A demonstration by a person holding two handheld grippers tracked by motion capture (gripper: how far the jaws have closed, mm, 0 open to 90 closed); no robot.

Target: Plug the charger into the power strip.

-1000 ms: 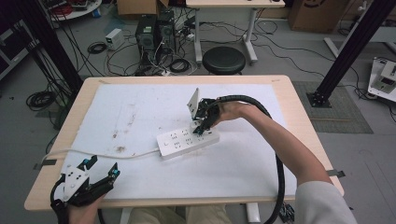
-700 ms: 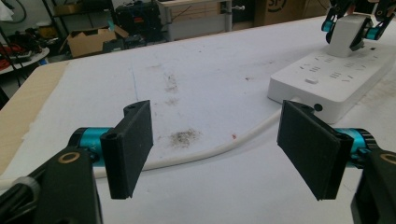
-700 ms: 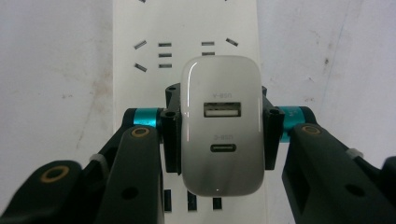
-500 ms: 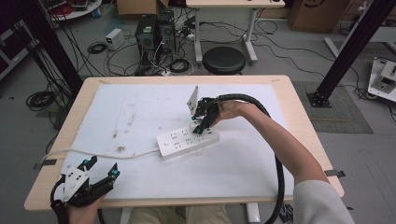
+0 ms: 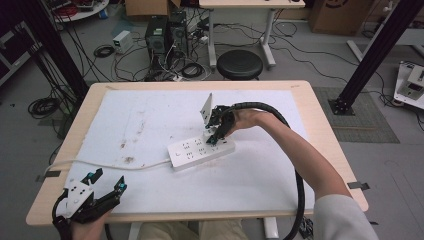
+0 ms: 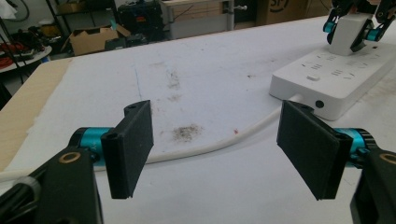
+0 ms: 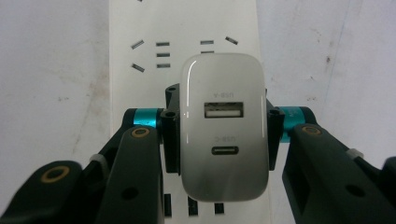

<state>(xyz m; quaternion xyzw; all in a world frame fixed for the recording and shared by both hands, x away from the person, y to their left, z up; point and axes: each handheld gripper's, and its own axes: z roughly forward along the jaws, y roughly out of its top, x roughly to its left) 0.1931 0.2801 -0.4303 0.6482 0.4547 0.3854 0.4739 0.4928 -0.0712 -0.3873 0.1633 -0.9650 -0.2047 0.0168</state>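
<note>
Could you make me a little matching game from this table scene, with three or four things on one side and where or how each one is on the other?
1. left gripper
2. right gripper
3. power strip
4. white charger

a. lies flat mid-table
b. open, at the near table edge
c. shut on the charger
d. held over the strip, USB ports showing

Pairs: 1-b, 2-c, 3-a, 4-d

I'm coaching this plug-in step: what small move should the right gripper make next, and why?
Probably press straight down. The right gripper is clamped on the white USB charger, which stands over the white power strip with the socket slots showing just beyond it. Whether the prongs are seated cannot be seen, so push gently. The left gripper rests open at the table's near edge.
</note>
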